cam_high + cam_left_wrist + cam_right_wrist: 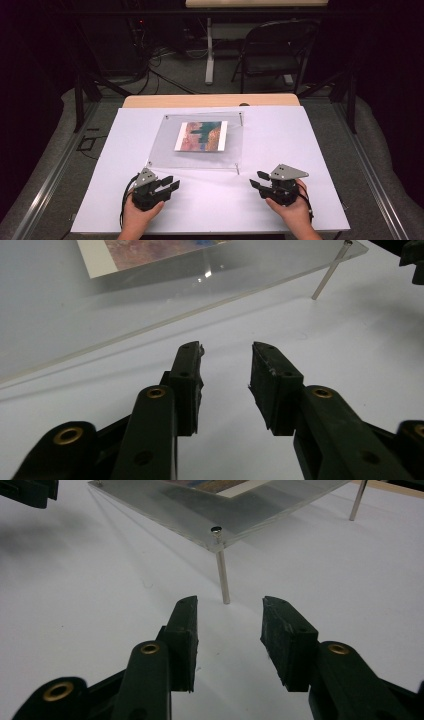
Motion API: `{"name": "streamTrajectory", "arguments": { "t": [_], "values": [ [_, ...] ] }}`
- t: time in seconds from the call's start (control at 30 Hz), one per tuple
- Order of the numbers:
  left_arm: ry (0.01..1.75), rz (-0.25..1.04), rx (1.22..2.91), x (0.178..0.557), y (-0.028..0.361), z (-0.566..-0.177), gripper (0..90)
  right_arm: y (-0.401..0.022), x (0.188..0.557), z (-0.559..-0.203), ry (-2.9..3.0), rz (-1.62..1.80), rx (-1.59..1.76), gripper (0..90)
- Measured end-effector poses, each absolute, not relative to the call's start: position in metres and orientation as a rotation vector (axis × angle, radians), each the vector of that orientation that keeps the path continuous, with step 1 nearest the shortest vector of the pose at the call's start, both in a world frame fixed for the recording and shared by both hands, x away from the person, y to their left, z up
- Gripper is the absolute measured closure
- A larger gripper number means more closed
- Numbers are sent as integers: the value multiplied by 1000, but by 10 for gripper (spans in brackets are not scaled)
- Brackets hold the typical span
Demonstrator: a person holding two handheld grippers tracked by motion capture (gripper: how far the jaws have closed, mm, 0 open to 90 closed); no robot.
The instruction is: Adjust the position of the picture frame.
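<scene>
- So the main thing here is a clear acrylic plate (197,141) standing on thin metal legs, with a colourful picture card (201,136) under or in it. It sits ahead of both sets of jaws, roughly between the two of them and a bit further out on the table.
- The legs lift the sheet off the white table (280,145), which I'd guess is the whole point: there's a gap underneath, so a jaw could slip under an edge or around a leg instead of scraping at a flat sheet.
- Right gripper (262,183): jaws apart, nothing in them. In the right gripper view the near corner leg (222,577) stands just past the tips, almost lined up with the gap, with its little screw cap on the corner above. Looks like a setup for working that corner.
- Left gripper (168,185): jaws also apart and empty. In the left gripper view the long near edge of the plate runs across ahead of the tips, and a far leg (329,271) shows off to the right of the jaws.
- Each gripper is held low near the table by a hand, angled inward toward the plate, one per side. My read is that's so a wide, floppy-ish sheet gets handled from both ends rather than levered from one.
</scene>
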State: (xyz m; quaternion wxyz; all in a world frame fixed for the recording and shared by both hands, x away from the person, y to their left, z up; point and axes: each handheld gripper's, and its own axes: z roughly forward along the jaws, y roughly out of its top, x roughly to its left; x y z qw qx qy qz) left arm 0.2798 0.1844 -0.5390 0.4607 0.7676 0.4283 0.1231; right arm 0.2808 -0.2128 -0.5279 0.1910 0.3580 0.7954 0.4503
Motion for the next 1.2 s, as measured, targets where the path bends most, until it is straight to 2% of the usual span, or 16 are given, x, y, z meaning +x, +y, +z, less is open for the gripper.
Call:
{"name": "streamTrajectory", "arguments": {
  "t": [0.23,0.27,0.43,0.9,1.2],
  "values": [
    [1074,310,1890,287,178,-535,783,-203,290,-530,2263,1258,969,582],
    [1078,301,1889,289,178,-535,824,-199,295,-531,2275,1253,964,587],
    [1101,288,1897,298,172,-535,885,-191,308,-536,2292,1252,959,607],
    [1098,276,1878,317,156,-528,900,-178,337,-548,2363,1208,990,633],
    [1084,266,1896,313,156,-536,900,-170,349,-557,2390,1232,1014,707]
  ]
}}
